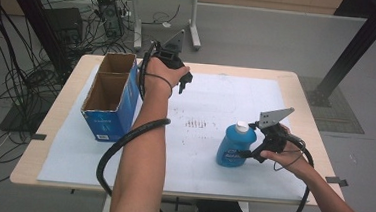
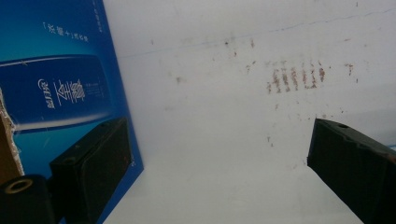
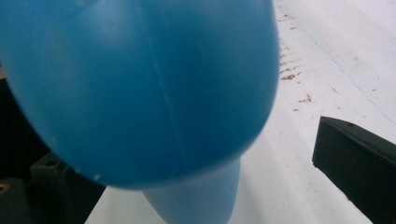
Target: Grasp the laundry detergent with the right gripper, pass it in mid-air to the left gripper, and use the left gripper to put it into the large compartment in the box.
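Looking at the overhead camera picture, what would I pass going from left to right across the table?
Open cardboard box → left gripper → blue bottle → right gripper, its jaws open beside the bottle.

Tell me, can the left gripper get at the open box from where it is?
Probably yes. The left gripper hangs open just beside the blue cardboard box, whose open top faces up, and nothing lies between them on the white mat.

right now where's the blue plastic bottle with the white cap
In the high view the blue plastic bottle stands upright on the white mat, right of centre, between the jaws of the open right claw.
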{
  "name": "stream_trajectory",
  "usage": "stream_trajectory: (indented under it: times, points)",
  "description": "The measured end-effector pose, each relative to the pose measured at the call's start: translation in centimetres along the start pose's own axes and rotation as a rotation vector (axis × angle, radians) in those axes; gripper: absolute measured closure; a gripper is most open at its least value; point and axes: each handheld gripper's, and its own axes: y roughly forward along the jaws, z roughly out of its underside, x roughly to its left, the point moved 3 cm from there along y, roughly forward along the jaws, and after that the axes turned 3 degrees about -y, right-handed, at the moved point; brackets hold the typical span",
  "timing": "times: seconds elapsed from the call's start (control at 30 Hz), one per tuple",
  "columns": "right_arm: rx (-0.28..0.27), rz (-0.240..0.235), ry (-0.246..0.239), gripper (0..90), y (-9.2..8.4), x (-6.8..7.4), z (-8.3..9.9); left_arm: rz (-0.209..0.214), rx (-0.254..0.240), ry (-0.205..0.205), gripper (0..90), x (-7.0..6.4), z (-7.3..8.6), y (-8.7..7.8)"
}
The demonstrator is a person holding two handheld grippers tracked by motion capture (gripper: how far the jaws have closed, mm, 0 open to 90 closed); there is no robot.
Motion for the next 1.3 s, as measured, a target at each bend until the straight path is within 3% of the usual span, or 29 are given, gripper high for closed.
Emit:
stream_trajectory:
  times: [0.83, 1.3]
  points:
    - [-0.055, 0.006, -0.006, 0.4, 0.73, 0.16, -0.22, 0.003, 0.001, -0.002, 6.9, -0.06, 0.01, 0.10]
    - [-0.082, -0.027, -0.008, 0.8, 0.98, 0.61, -0.29, 0.000, -0.003, -0.002, 6.9, 0.19, 0.28, -0.10]
